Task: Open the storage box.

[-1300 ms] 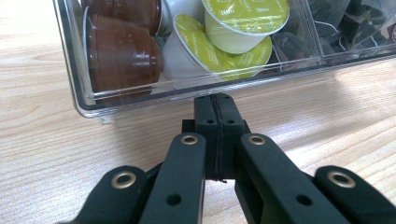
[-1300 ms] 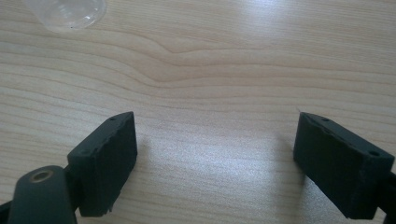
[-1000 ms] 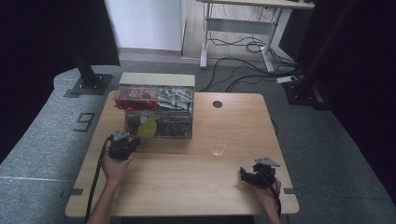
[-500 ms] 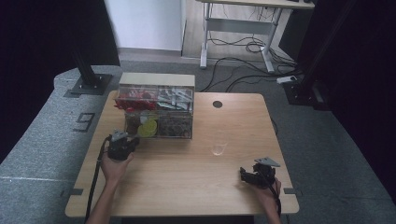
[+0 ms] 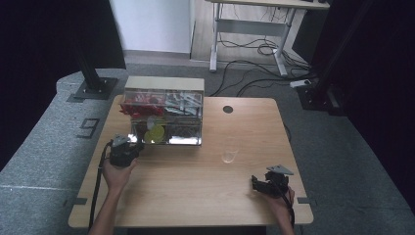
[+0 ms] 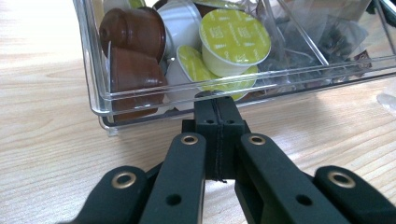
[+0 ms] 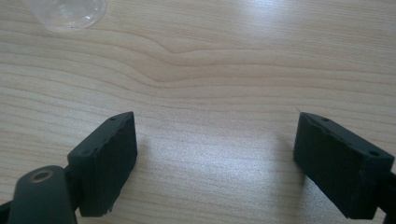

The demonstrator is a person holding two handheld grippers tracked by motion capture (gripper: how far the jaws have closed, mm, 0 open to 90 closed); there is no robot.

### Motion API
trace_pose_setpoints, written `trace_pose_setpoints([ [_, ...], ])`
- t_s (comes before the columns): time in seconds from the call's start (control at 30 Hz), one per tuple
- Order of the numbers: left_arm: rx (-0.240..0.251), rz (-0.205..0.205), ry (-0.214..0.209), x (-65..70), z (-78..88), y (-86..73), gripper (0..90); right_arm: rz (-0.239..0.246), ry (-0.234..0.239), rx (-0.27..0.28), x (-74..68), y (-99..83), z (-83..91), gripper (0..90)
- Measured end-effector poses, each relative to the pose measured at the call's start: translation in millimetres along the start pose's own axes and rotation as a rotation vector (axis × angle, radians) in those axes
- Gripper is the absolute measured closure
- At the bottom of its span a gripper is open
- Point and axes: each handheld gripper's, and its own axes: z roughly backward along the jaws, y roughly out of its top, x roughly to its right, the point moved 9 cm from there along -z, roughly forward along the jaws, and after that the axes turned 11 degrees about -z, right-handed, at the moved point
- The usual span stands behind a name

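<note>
**Ana:** High view first: the clear plastic organiser box with compartments [image 5: 164, 117] stands at the far left part of the pale wooden worktop [image 5: 195, 181]. The left tool [image 5: 128, 149] sits just off the box's near left corner. The right tool [image 5: 262, 185] rests near the near right corner, well apart from it. Between them stands one small clear plastic cup [image 5: 228, 155].

**Ben:** And the left gripper view?

**Ana:** Its jaws are pressed together with nothing between them, tips right at the front lip of the box [image 6: 187, 95]. Behind the wall I count two brown coffee capsules [image 6: 133, 32] and roughly four white capsules with lime-green foil lids [image 6: 233, 39]; more may be hidden. Dark sachets fill the next compartment, too blurred to count.

**Ben:** How would the box handle?

**Ana:** I'd judge it stiff, light and slick, and brittle if knocked. The thin front lip or a side wall looks best for gripping. The capsules look light, with foil that dents easily, so take them by the rim.

**Ben:** Right gripper view?

**Ana:** Jaws spread wide over bare wood, holding nothing, with the cup [image 7: 65, 14] ahead.
</note>
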Motion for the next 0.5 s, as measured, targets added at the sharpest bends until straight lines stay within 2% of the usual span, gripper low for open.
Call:
trace_pose_setpoints([
  [0.2,0.016,0.004,-0.008,1.2,1.0,8.9,90.0,0.0,-0.001,-0.001,0.2,-0.3,0.3,14.2],
  [0.5,0.011,-0.015,-0.014,6.2,-1.8,18.4,90.0,-0.004,-0.004,0.001,0.5,-0.5,0.8,14.3],
])
